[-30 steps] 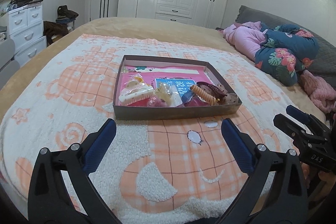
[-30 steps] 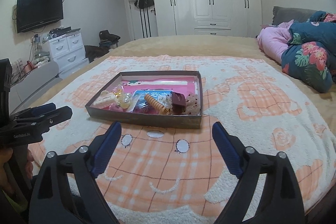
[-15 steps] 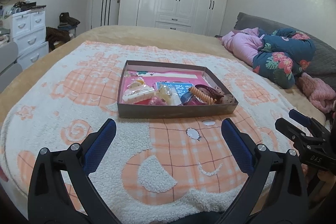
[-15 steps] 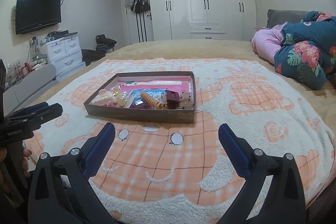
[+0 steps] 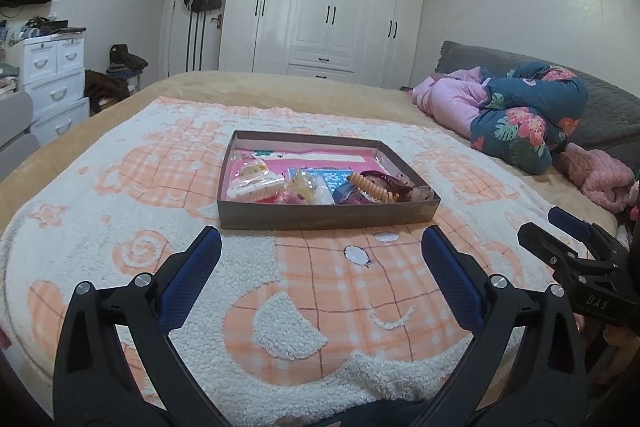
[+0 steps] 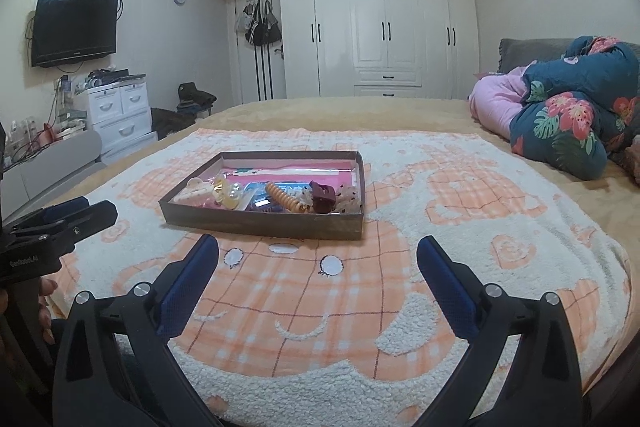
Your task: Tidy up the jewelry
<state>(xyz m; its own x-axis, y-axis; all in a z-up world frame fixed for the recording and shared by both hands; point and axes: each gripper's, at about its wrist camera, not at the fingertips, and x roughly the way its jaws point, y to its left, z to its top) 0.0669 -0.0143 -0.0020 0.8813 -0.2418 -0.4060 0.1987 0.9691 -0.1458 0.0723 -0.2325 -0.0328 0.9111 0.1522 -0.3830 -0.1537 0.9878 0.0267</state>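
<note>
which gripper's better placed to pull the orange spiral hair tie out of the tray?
Right, marginally. The hair tie lies in the tray's near-right part, nearer the right gripper's axis. Left gripper is also open and empty, and lines up better with the white claw clip.

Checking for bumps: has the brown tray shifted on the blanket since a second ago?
No. The brown tray sits just beyond the same white oval eye patches of the blanket.

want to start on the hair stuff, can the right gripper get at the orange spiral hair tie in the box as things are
Probably yes. The right gripper is open and empty, aimed at the box with only bare blanket between. The orange spiral hair tie lies on top of the pile, though a dark red claw clip sits close beside it.
</note>
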